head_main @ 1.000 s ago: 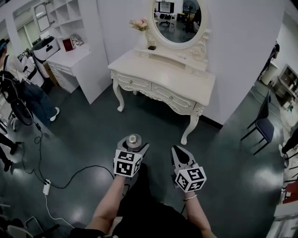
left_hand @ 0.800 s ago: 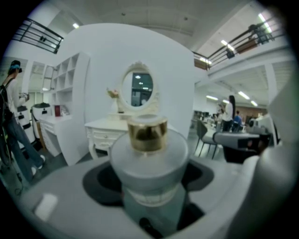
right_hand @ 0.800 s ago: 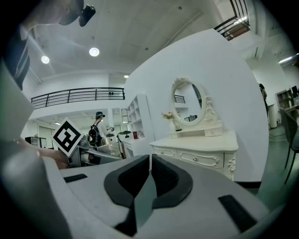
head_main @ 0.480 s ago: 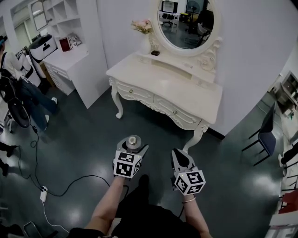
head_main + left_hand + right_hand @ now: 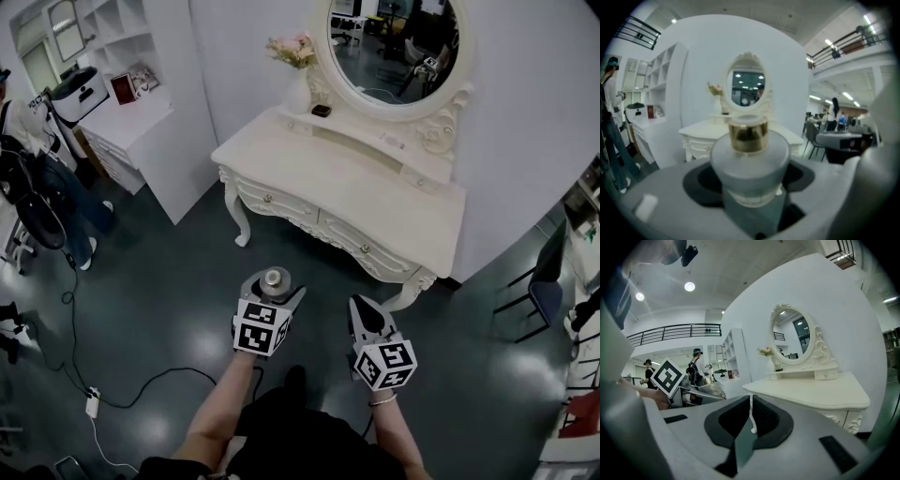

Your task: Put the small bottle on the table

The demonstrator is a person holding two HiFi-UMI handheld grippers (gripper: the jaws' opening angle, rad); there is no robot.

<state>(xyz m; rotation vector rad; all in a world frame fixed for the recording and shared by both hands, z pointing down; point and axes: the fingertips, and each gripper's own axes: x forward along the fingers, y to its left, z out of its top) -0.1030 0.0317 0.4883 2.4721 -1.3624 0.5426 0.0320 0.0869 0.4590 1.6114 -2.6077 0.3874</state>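
A small frosted bottle [image 5: 749, 164] with a gold collar stands upright between the jaws of my left gripper [image 5: 273, 287], which is shut on it; in the head view its round cap [image 5: 273, 277] shows just ahead of the marker cube. My right gripper [image 5: 367, 315] is held beside it, jaws closed together with nothing between them [image 5: 751, 427]. Both hover over the dark floor, a short way in front of the cream dressing table [image 5: 375, 202], whose top [image 5: 820, 392] shows to the right in the right gripper view. An oval mirror [image 5: 394, 42] stands on it.
A flower vase [image 5: 298, 56] and a small dark item [image 5: 322, 111] sit at the table's back. A white shelf unit and desk [image 5: 141, 112] stand to the left. A person [image 5: 42, 178] stands at far left; a black cable [image 5: 141, 375] crosses the floor. A chair [image 5: 544, 281] is at right.
The view has closed in on the dressing table, which sits larger and nearer. Both grippers keep their pose, the bottle still held in the left one.
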